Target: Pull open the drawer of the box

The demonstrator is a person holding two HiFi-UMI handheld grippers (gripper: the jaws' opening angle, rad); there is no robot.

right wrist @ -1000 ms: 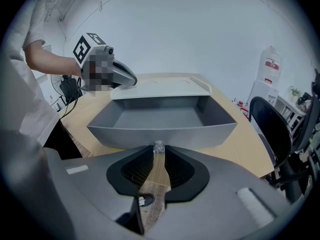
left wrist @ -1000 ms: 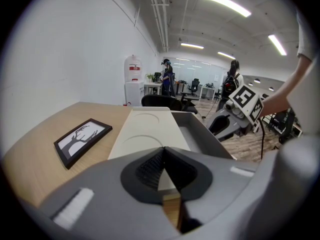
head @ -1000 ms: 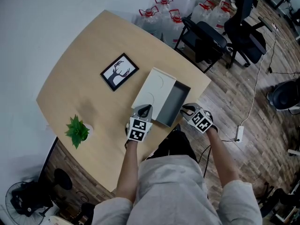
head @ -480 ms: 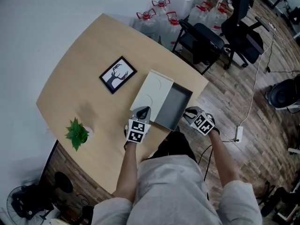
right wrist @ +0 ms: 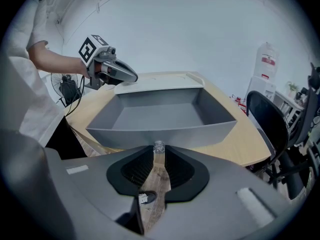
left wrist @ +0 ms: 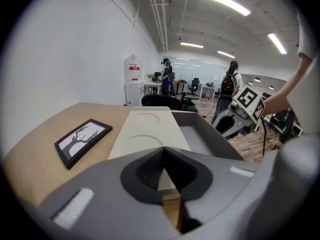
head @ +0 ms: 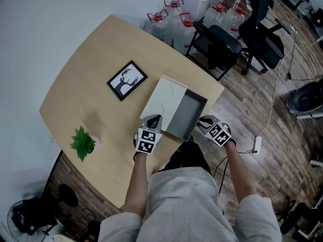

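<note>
Here, grips the clear knob [right wrist: 158,146] of the pulled-out grey drawer [right wrist: 160,115] with the right gripper [right wrist: 158,153] at the table [head: 86,84] edge; rests the left gripper [left wrist: 163,153], jaws together, on the white box's [left wrist: 145,133] near end.

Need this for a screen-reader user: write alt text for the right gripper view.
The right gripper pinches the small clear knob of a grey drawer, which is pulled out of its white box past the table edge. The left gripper rests its tip on the box's top.

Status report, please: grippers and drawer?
Left gripper shut, tip on box. Right gripper shut on knob. Drawer pulled out, empty. Nothing blocking it.
</note>
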